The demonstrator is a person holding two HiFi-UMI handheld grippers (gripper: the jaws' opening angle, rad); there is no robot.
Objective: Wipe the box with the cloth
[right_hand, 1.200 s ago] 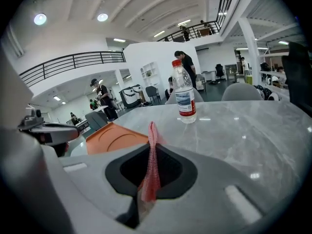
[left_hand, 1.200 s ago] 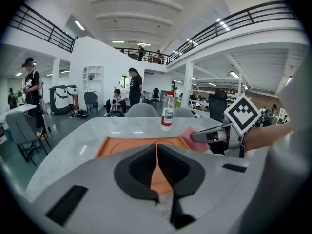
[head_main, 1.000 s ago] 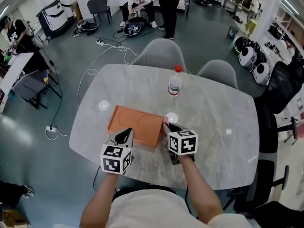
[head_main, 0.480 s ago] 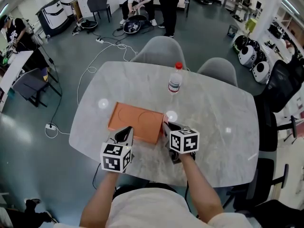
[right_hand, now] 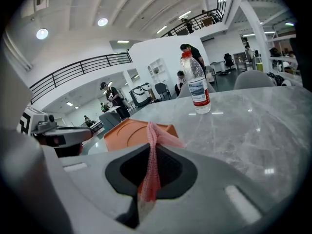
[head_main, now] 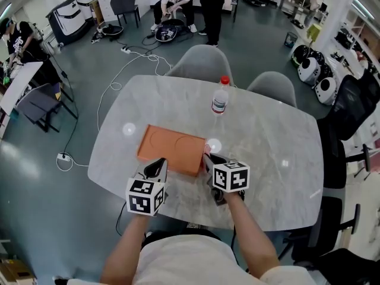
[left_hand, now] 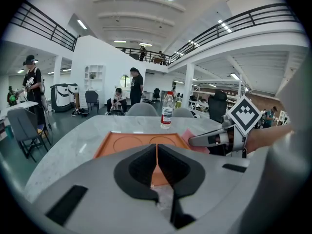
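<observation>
Just beside box (head_main: pixel 172 149) edge: cloth (right_hand: pixel 157 133) in right claw (right_hand: pixel 151 172), bare tabletop (head_main: pixel 267 141) rightward.

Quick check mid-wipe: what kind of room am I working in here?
Probably an open lab or workshop hall: a railed mezzanine runs overhead, cables trail across the grey floor, and a person crouches over gear beyond the marble table.

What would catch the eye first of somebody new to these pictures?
The flat orange rectangular box lies on the near half of the grey marble table. The right hand-held gripper is shut on a pink mesh cloth, and a clear plastic bottle with a red cap stands upright beyond the box.
</observation>
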